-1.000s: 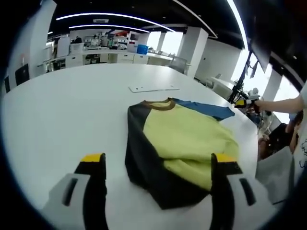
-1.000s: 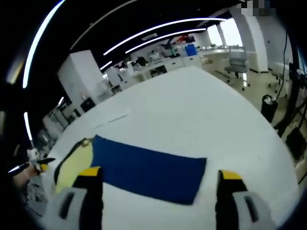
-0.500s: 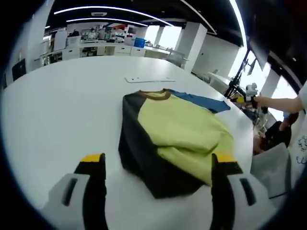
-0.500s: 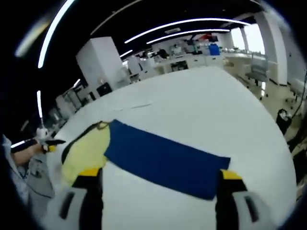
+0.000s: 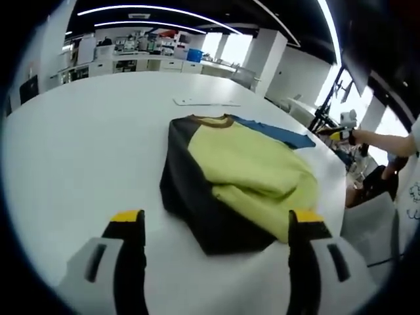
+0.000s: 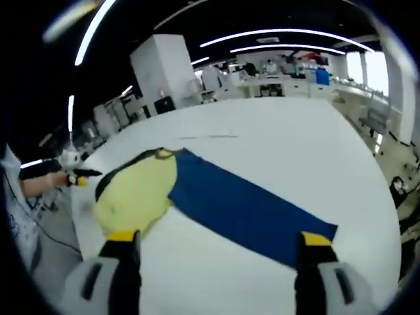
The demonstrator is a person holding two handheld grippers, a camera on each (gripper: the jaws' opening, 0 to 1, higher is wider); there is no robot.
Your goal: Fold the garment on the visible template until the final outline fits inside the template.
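Left gripper view: left gripper (image 5: 213, 230) hangs above the large white table (image 5: 79, 144), jaws spread wide, nothing between them. The yellow-green, black and blue knit garment (image 5: 236, 174) lies partly folded on the table just ahead of the jaws, brown collar at its far end, blue sleeve poking out to the right. A thin flat white sheet (image 5: 205, 102) lies beyond the collar.

Right gripper view: right gripper (image 6: 213, 243) jaws also spread, empty, above the table. The garment's blue sleeve stretches flat toward the right jaw tip, yellow body at left.
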